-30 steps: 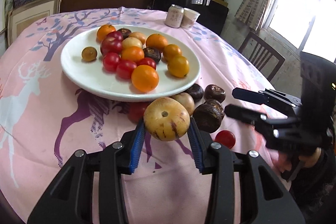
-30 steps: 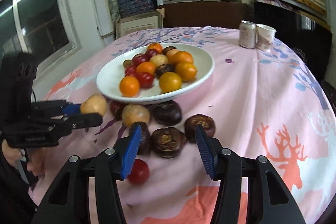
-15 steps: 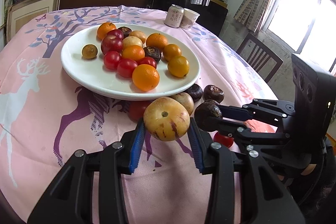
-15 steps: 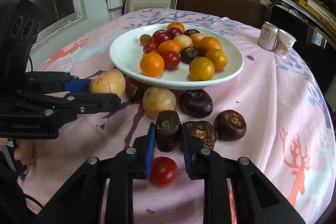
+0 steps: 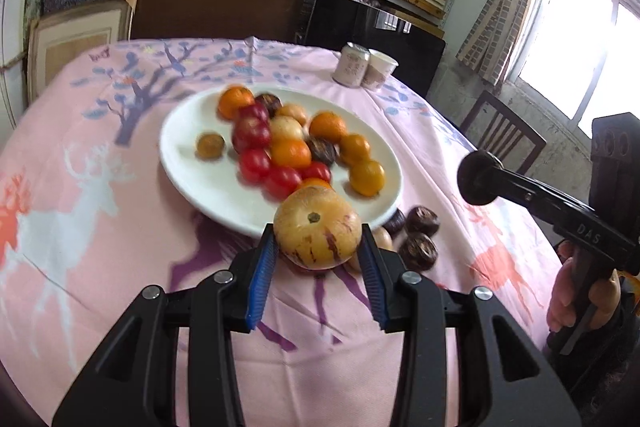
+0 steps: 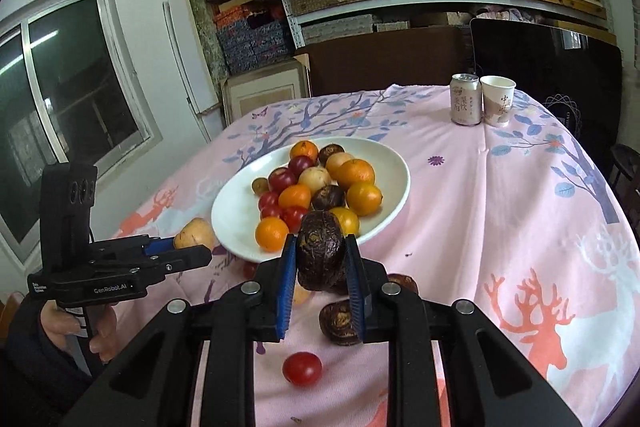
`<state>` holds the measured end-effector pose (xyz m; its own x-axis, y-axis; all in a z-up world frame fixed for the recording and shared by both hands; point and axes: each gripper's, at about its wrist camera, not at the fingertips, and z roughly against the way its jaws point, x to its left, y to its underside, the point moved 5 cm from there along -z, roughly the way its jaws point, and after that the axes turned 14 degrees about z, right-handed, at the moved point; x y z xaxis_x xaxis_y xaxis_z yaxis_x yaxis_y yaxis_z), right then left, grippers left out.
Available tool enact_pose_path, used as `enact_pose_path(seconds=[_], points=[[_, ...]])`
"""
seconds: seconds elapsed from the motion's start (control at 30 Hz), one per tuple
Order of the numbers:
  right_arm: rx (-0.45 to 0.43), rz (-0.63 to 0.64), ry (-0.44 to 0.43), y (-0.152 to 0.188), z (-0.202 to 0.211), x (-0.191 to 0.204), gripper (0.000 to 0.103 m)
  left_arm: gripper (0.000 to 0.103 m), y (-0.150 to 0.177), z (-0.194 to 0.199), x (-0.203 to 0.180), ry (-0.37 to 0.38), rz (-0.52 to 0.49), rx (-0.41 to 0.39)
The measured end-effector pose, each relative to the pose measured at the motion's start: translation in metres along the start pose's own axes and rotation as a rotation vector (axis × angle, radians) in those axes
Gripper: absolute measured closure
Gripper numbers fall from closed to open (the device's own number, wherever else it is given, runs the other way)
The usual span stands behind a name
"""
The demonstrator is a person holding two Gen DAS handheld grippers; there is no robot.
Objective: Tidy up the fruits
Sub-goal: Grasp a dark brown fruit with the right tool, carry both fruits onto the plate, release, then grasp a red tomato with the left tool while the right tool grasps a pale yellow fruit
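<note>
Left wrist view: the left gripper is clamped on a tan, purple-streaked round fruit, now raised over the near rim of the white oval plate heaped with oranges and red tomatoes; bare pink tablecloth lies toward the left edge. Right wrist view: the right gripper, apart a second ago, has closed on a dark wrinkled fruit and lifted it off the cloth, a red cherry tomato remaining near the table's front edge.

— What stands at the far wall?
— Metal shelves stacked with flat boxes.
— And the light?
— A bright window at right, a wooden chair beneath.
</note>
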<state>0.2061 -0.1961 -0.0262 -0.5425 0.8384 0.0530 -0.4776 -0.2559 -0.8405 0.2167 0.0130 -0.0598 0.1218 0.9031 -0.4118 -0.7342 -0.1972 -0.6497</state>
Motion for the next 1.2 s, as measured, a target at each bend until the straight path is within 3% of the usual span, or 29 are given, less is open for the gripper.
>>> enact_pose_path(seconds=[0.2, 0.47, 0.53, 0.57, 0.67, 0.9, 1.2], points=[[0.006, 0.027, -0.01, -0.022, -0.025, 0.013, 0.079, 0.063, -0.038, -0.008, 0.017, -0.045, 0.017, -0.004], [0.085, 0.061, 0.024, -0.025, -0.074, 0.024, 0.078, 0.063, -0.043, -0.049, 0.039, -0.109, 0.059, 0.06], [0.089, 0.074, 0.028, -0.025, -0.077, 0.026, 0.075, 0.05, -0.043, -0.053, 0.041, -0.119, 0.068, 0.066], [0.088, 0.08, 0.039, -0.025, -0.076, 0.026, 0.068, 0.048, -0.043, -0.051, 0.041, -0.12, 0.07, 0.055], [0.083, 0.081, 0.05, -0.022, -0.067, 0.024, 0.066, 0.037, -0.043, -0.037, 0.038, -0.11, 0.06, 0.013], [0.148, 0.191, 0.016, 0.017, -0.044, 0.049, 0.066, 0.037, 0.0, -0.012, 0.024, -0.085, -0.072, 0.031], [0.239, 0.201, 0.027, 0.037, -0.078, 0.058, 0.066, 0.037, 0.027, -0.017, 0.029, -0.073, -0.06, 0.073]])
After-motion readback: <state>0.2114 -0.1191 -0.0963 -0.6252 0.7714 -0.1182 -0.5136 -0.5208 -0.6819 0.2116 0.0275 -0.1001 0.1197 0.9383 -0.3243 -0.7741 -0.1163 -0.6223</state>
